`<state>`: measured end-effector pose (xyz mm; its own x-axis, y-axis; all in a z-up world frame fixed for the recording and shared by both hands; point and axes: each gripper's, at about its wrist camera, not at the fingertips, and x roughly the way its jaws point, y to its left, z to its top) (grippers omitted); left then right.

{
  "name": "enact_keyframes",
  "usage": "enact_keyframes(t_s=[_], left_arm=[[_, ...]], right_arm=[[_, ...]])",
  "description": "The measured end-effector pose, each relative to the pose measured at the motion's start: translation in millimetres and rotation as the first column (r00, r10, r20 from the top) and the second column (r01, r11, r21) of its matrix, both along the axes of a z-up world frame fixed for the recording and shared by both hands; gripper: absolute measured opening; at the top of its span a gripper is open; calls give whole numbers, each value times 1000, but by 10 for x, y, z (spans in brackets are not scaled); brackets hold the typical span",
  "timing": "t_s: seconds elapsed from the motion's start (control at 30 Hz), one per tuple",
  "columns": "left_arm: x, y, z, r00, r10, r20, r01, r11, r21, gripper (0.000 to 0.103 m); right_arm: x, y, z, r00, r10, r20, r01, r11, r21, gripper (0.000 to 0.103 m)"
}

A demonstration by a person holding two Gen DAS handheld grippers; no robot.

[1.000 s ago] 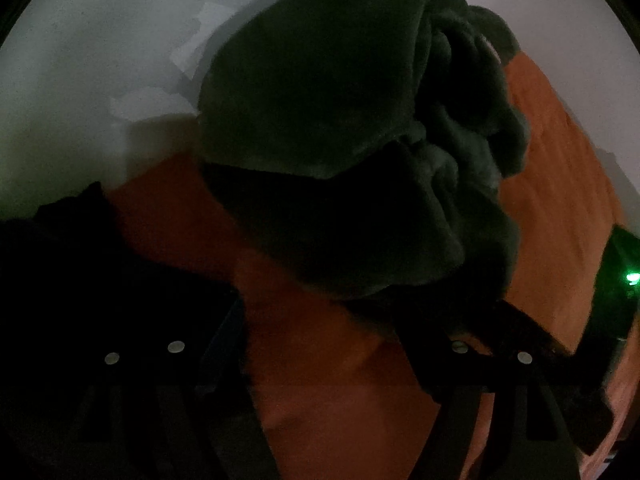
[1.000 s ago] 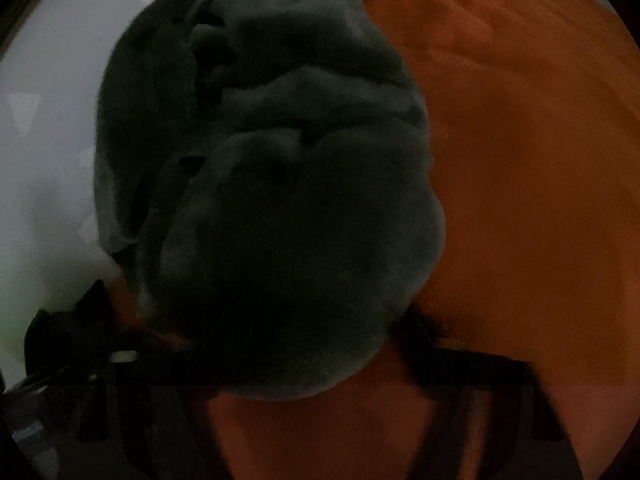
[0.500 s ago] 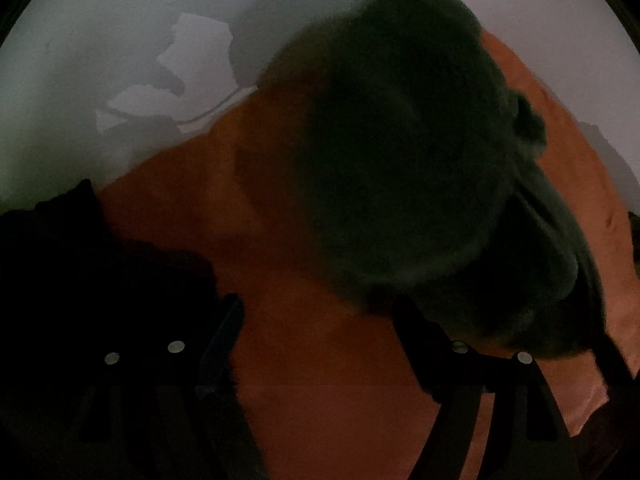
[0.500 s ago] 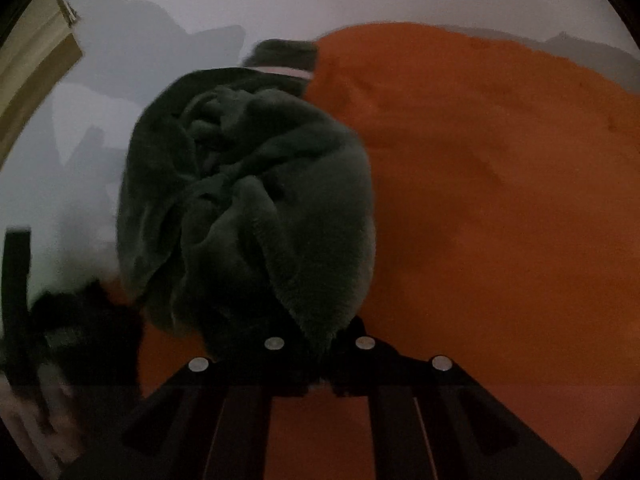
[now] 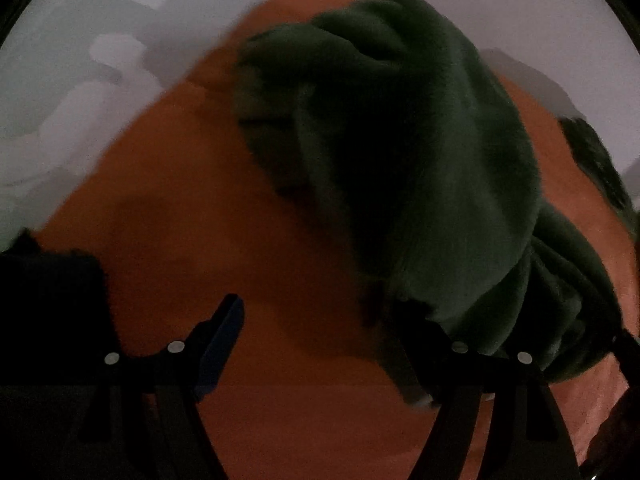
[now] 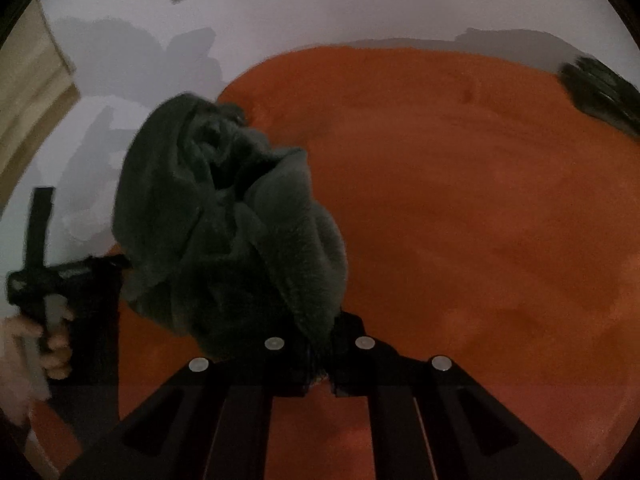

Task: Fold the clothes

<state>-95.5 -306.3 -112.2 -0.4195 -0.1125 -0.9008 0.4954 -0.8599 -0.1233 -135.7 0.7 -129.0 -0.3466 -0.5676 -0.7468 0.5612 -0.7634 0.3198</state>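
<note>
A dark green fleece garment [image 6: 224,232] hangs bunched above an orange fleece cloth [image 6: 460,220] spread on a white surface. My right gripper [image 6: 320,346] is shut on the garment's near fold, and the rest sags away to the left. In the left wrist view the same garment [image 5: 432,168] fills the upper right and drapes against the right finger [image 5: 416,328]. My left gripper [image 5: 320,320] stands open over the orange cloth [image 5: 200,200], with nothing pinched between its fingers.
A second dark green piece [image 6: 600,92] lies at the orange cloth's far right edge. Black fabric [image 5: 48,300] sits at the near left. A person's hand [image 6: 52,340] holds a tool handle at the left. White surface [image 6: 360,12] lies beyond the cloth.
The right jaws have shut on the green garment and lifted it off the orange cloth. In the left wrist view the garment has slid to the right and more orange cloth shows.
</note>
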Motion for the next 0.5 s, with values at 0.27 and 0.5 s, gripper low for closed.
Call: enact_keyframes(t_s=[0.27,0.5], left_arm=[[-179,840,-5,992,-113,-49,115,992,47,7],[-257,1605,952,933,-220,-283,228,974,-5,7]], right_arm=[[414,644,271,996,-94,6,94,994,-56,5],[309,1616,372,935,-354,17,354,932,-74,5]])
